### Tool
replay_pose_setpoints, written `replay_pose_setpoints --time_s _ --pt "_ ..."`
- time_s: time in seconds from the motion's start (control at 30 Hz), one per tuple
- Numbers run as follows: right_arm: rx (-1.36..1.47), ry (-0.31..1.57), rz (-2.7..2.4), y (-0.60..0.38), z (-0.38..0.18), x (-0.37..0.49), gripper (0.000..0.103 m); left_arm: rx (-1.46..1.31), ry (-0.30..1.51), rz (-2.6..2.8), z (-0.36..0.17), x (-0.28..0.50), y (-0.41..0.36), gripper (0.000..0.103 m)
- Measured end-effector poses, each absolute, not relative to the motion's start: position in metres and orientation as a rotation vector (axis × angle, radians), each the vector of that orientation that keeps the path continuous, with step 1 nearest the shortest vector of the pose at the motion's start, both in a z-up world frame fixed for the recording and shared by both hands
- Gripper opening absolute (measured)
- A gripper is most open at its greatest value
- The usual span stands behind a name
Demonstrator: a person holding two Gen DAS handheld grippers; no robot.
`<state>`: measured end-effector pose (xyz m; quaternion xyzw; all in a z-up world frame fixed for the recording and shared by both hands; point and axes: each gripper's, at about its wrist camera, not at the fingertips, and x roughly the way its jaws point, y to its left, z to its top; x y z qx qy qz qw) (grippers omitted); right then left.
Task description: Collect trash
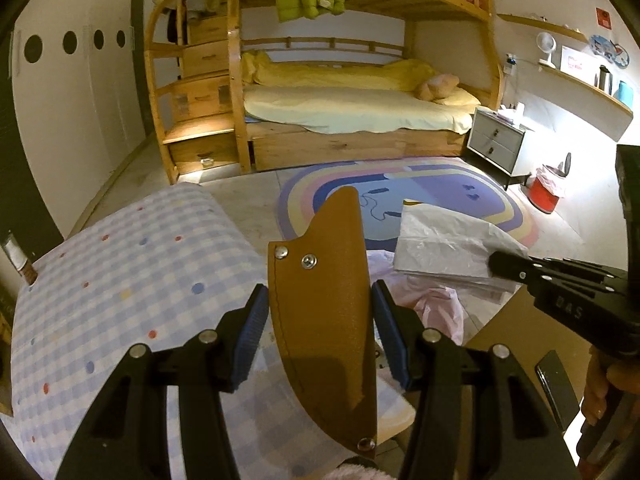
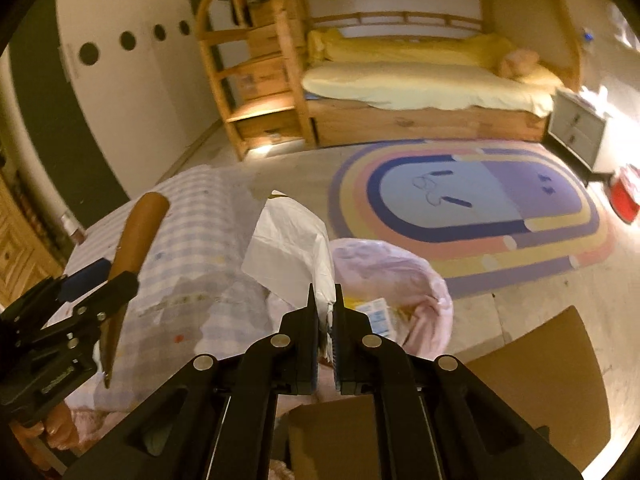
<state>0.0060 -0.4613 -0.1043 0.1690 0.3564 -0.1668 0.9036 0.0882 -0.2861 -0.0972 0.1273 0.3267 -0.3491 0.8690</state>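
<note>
My left gripper (image 1: 318, 308) is shut on a brown leather sheath (image 1: 324, 312) with metal rivets, held upright above the checked tablecloth (image 1: 132, 280). The sheath also shows in the right wrist view (image 2: 134, 232), held in the left gripper (image 2: 92, 280). My right gripper (image 2: 325, 308) is shut on a white plastic bag (image 2: 292, 248), just above a bin lined with a pink bag (image 2: 400, 280) that has wrappers inside. In the left wrist view the white bag (image 1: 448, 240) hangs from the right gripper (image 1: 496, 266) over the pink liner (image 1: 432, 300).
A wooden bunk bed (image 1: 352, 112) with a stair chest stands at the back. A rainbow rug (image 2: 472, 208) covers the floor. A grey nightstand (image 1: 496, 144) and a red bin (image 1: 544, 196) stand at the right. Brown cardboard (image 2: 540, 376) lies by my right gripper.
</note>
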Motion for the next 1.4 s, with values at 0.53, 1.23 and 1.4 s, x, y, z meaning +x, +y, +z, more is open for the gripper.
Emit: replay_pose_setpoints --time_s 0.53,1.23,1.4 --pt "0.413 0.763 -0.359 -0.510 -0.133 0.021 0.049 0.276 0.748 -0.794 -0.120 0.101 -0.333 0.052" --pt "0.430 0.692 -0.335 -0.499 -0.088 -0.023 0.071 0.232 0.699 -0.655 -0.088 0.098 -0.288 0.096" --pt "0.373 0.676 -0.288 -0.468 -0.067 -0.028 0.082 0.234 0.661 -0.603 -0.065 0.090 -0.252 0.096"
